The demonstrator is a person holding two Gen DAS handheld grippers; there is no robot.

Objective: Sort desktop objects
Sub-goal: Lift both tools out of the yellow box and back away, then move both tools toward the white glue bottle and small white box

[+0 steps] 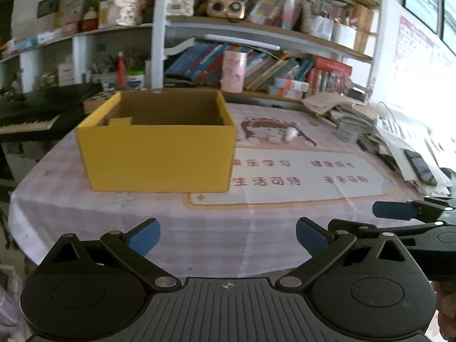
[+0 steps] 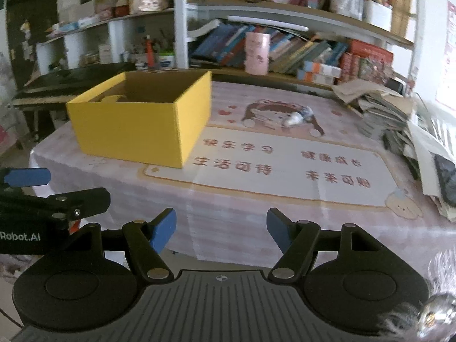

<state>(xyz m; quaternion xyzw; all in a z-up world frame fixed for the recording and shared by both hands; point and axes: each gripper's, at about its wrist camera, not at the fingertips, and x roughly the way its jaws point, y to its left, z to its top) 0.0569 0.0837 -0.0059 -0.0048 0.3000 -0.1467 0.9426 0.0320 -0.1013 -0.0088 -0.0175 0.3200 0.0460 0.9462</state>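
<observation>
An open yellow box [image 1: 156, 154] stands on the left part of the table; it also shows in the right wrist view [image 2: 136, 119]. A small white tube-like object [image 1: 293, 131] lies on the cartoon mat behind the box's right side, also in the right wrist view [image 2: 297, 117]. My left gripper [image 1: 228, 236] is open and empty, held over the table's near edge. My right gripper [image 2: 221, 232] is open and empty, beside it on the right. Each gripper's blue fingertip shows in the other's view.
The table [image 1: 85, 199] has a pink cloth and a printed mat [image 2: 285, 168]. A messy pile of papers and a dark phone [image 1: 420, 166] lie at the right. A keyboard piano [image 1: 31, 114] stands left; bookshelves and a pink cup [image 2: 257, 54] stand behind.
</observation>
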